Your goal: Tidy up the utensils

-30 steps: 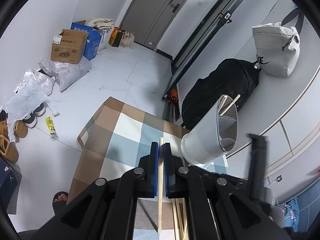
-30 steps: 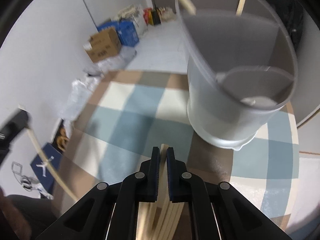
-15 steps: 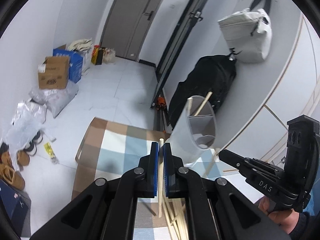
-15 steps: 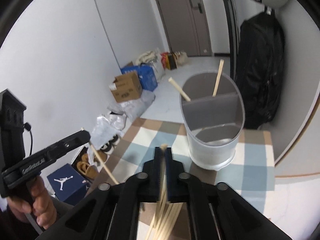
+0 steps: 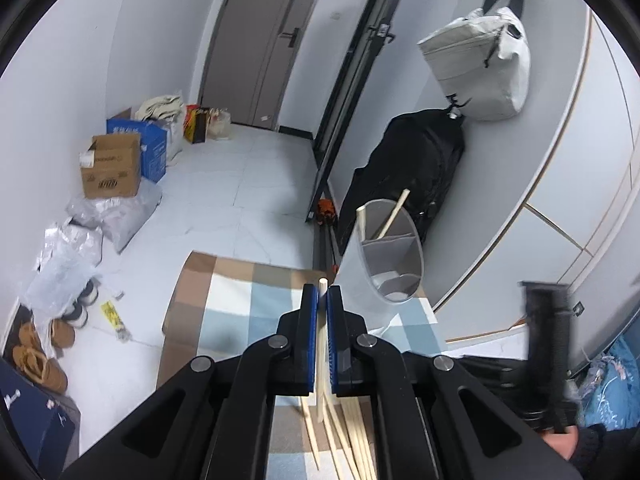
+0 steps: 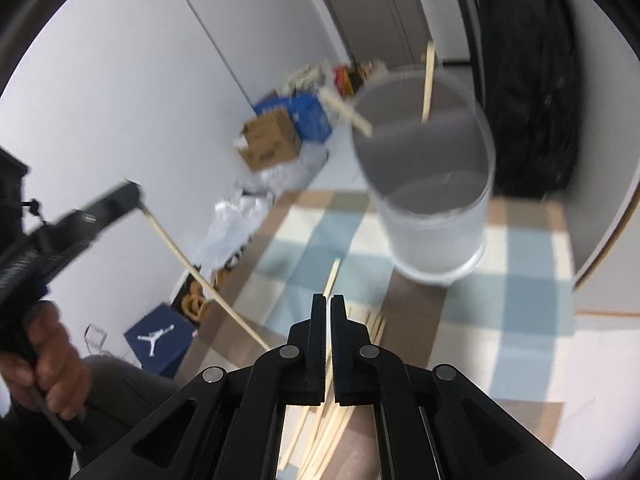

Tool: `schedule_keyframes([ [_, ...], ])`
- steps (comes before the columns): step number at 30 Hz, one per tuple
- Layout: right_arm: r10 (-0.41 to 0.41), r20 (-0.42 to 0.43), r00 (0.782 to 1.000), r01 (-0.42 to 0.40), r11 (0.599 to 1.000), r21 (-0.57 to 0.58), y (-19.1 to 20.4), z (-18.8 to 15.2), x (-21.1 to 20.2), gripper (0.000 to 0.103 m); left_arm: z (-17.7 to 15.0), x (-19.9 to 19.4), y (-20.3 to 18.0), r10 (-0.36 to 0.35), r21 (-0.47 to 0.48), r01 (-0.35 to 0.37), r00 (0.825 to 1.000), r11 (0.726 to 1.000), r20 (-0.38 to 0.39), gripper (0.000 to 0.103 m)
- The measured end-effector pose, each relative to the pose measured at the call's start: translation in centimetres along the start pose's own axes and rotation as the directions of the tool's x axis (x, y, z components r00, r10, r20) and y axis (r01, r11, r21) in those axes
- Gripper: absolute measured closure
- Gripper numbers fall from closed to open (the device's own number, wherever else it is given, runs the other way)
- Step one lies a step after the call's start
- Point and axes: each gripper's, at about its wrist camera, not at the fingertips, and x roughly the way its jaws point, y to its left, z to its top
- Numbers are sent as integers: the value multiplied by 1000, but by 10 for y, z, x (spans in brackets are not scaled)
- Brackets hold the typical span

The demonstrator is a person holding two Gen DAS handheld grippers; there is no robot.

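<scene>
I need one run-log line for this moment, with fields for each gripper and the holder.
left gripper: shut on wooden chopstick | right gripper: shut, empty | grey round plastic holder: upright, two chopsticks inside

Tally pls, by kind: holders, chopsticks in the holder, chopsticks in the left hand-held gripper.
Holder: 1
Chopsticks in holder: 2
Chopstick in left hand-held gripper: 1
Total: 4
Loose pile on the table is left out: the sticks overlap too much to count.
</scene>
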Motion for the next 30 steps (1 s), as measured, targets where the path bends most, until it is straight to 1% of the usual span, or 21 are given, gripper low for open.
schedule_keyframes([
  [2, -8, -38, 999, 8, 1000, 9, 4, 0, 25, 96, -4, -2, 11, 10, -23, -10, 1000, 1000, -6, 102],
  [5, -25, -81, 996, 26, 1000, 14, 10, 5, 56, 87, -4, -3, 22, 13, -38, -14, 1000, 999, -9, 102],
  [6, -30, -90, 996, 31, 999, 20, 13, 9, 67, 82, -3, -3, 24, 14, -42, -14, 1000, 999, -9, 102],
  [7, -36, -96, 995, 38, 999, 21, 14, 11, 75, 73, -3, -3, 26, 10, -47, -11, 1000, 999, -10, 102],
  [8, -47, -105, 993, 49, 999, 19, 17, 15, 85, 68, -3, -3, 31, 7, -54, -8, 1000, 999, -11, 102],
  [9, -62, -111, 992, 64, 998, 13, 18, 18, 93, 66, -3, -2, 31, 8, -54, -8, 1000, 998, -10, 102],
  [12, -119, -136, 984, 119, 993, -7, 19, 26, 117, 66, -4, -2, 39, -3, -65, 2, 1000, 998, -10, 102],
  [17, -189, -171, 967, 186, 982, -36, 16, 33, 144, 66, -7, -5, 50, -16, -76, 15, 1000, 997, -5, 102],
  [20, -225, -221, 949, 227, 974, -17, 10, 34, 158, 67, -7, -9, 54, -25, -79, 25, 1000, 997, 4, 102],
  [21, -228, -202, 952, 231, 973, -12, 11, 34, 157, 67, -7, -9, 55, -27, -79, 27, 1000, 997, 5, 102],
  [23, -255, -203, 945, 254, 967, -29, 13, 35, 159, 71, -7, -10, 57, -40, -88, 40, 999, 995, 8, 102],
  [24, -272, -208, 940, 268, 962, -48, 16, 34, 162, 80, -6, -10, 58, -45, -94, 45, 999, 995, 9, 102],
  [25, -288, -200, 936, 281, 958, -61, 18, 34, 162, 86, -6, -10, 59, -49, -98, 49, 999, 994, 7, 102],
  [26, -313, -195, 930, 304, 950, -76, 20, 33, 164, 90, -6, -9, 60, -51, -106, 52, 999, 993, 7, 102],
  [27, -314, -195, 929, 306, 950, -70, 19, 33, 164, 94, -5, -9, 61, -50, -109, 50, 999, 993, 9, 102],
  [30, -300, -190, 935, 299, 954, -38, 16, 33, 157, 96, -5, -10, 61, -40, -104, 41, 999, 994, 10, 102],
])
